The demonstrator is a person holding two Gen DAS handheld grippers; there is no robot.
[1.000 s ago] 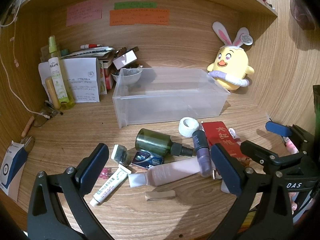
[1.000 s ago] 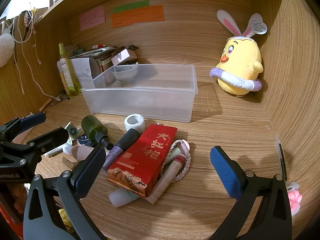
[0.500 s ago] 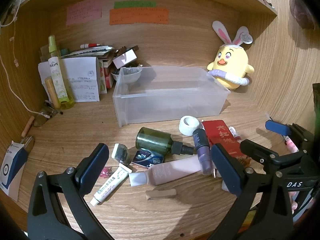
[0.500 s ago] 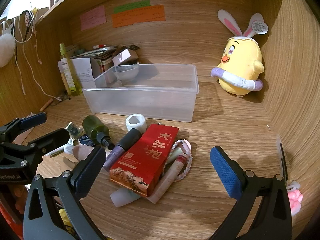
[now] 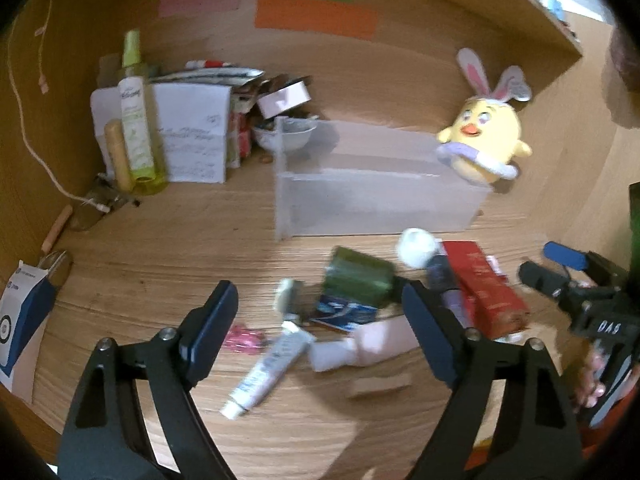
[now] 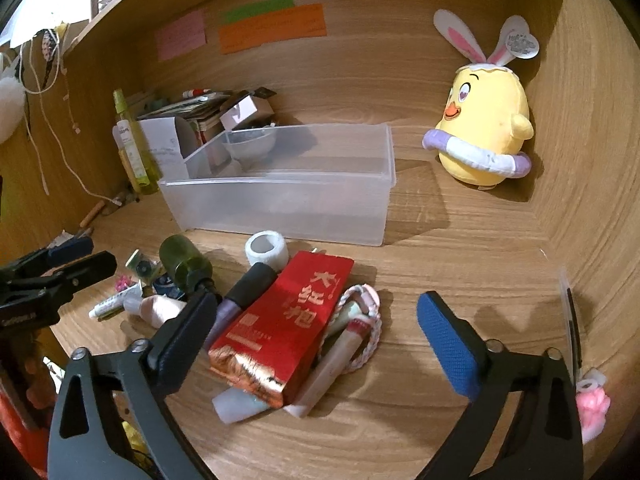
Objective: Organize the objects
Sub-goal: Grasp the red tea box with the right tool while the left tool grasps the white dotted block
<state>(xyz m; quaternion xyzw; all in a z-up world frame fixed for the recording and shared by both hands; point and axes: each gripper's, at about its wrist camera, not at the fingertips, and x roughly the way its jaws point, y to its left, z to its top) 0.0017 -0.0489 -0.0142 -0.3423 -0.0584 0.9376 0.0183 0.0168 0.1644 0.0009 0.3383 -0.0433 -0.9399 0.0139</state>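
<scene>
So, left to right across the desk pile, all of it lying just in front of the clear bin (image 6: pixel 280 196), which looks empty so far.

The small tube (image 5: pixel 268 368) on the left is light and squishy; I'd pinch it across the middle, since the cap end would roll. The pink tube (image 5: pixel 360 346) next to it is the same deal, soft body, so grip it gently. The green bottle (image 6: pixel 186 258) lies on its side, hard and probably slick, maybe glass (the left view is blurry, so I can't swear to it). Take it across the belly, not the thin black neck. The tape roll (image 6: pixel 266 248) is light and a bit spongy, an easy grab across its width. The red box (image 6: pixel 284 328) is stiff card, light, and sits on top of a braided cord and 2 or so tubes; squeeze its long sides.

The left gripper (image 5: pixel 316 320) has its jaws closing with nothing pressed between them yet, hovering over the 2 tubes. The right gripper (image 6: pixel 312 316) is also closing, wide apart, empty, straddling the red box.
</scene>
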